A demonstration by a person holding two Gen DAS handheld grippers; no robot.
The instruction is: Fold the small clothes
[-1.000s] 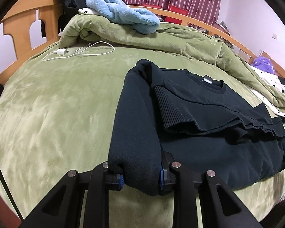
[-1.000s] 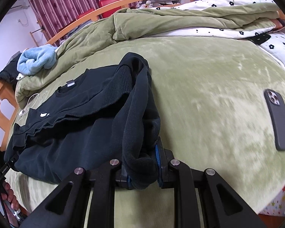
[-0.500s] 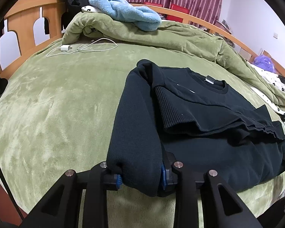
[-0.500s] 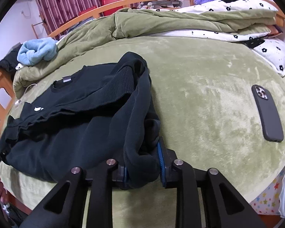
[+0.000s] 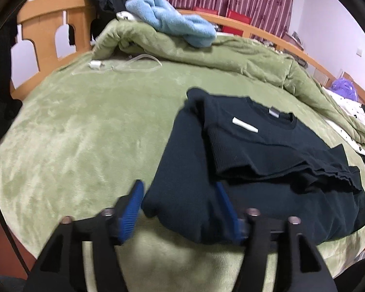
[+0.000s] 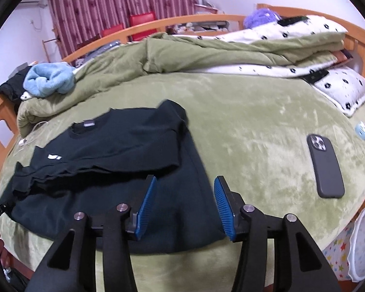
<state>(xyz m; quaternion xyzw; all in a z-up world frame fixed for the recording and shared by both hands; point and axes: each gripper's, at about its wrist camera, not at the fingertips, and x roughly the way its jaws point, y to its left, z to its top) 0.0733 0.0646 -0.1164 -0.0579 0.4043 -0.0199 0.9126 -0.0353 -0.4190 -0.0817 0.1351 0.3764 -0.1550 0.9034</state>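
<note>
No text can be read. The black sweater [image 6: 124, 146] on the bed bears a grey neck tag [image 6: 89, 123] and a white mark [image 6: 53, 157], both illegible.

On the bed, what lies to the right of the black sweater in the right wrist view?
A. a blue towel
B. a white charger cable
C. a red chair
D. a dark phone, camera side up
D: the phone lies flat on the green blanket, apart from the sweater, with its camera lenses showing.
</note>
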